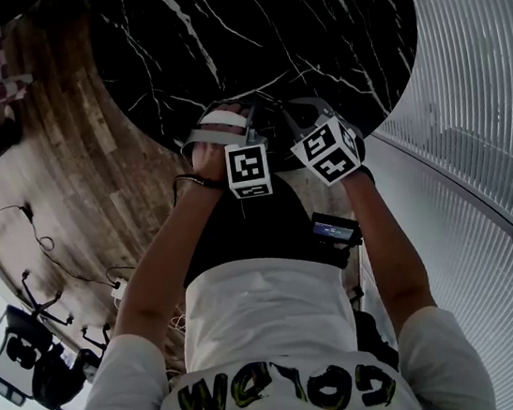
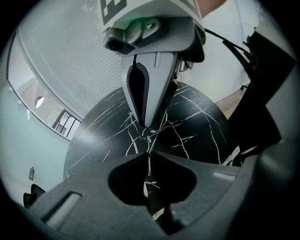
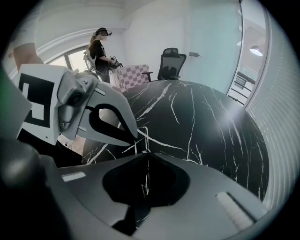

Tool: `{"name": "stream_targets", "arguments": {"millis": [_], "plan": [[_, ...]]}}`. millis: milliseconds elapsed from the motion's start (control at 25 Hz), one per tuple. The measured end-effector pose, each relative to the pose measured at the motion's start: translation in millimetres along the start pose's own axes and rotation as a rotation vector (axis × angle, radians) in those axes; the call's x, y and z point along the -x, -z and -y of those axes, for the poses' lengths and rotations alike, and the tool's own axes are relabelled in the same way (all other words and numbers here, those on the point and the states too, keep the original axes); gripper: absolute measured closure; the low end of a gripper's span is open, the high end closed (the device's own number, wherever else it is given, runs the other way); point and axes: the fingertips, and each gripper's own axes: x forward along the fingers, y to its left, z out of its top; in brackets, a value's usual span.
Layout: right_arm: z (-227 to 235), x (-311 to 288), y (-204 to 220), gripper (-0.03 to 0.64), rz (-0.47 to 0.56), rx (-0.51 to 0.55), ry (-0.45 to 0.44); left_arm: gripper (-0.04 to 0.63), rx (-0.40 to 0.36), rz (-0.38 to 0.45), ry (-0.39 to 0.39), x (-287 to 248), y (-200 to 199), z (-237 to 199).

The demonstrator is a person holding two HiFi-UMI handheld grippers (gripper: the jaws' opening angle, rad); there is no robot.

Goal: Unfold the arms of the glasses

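Above the near rim of the round black marble table [image 1: 305,12], veined in white, two grey plastic grippers meet tip to tip. Between them hang the thin wire-framed glasses [image 2: 149,164]. The left gripper [image 2: 149,153] presses its smooth, tapered jaws together on the fine wire, and the right gripper [image 3: 144,153] is likewise clamped on a strand of the frame. Grainy wooden floorboards [image 1: 70,159] lie beside the table.
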Motion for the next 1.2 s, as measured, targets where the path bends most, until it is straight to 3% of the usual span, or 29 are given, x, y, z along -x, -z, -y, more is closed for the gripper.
{"name": "stream_targets", "arguments": {"millis": [400,520,640,1200], "plan": [[4.2,-2.8,-3.6,0.537,0.003,-0.018,0.01,0.578,-0.036,0.001,-0.028,0.7,-0.2,-2.3],[3.9,-6.5,0.5,0.546,-0.008,-0.018,0.005,0.578,-0.037,0.002,-0.032,1.6,-0.1,-2.3],[4.6,-9.0,1.5,0.598,-0.006,-0.029,0.001,0.578,-0.054,-0.002,-0.035,1.3,-0.1,-1.1],[12.9,-7.8,-3.3,0.603,0.019,-0.099,0.043,0.578,-0.031,-0.021,-0.023,9.2,1.5,13.7]]}}
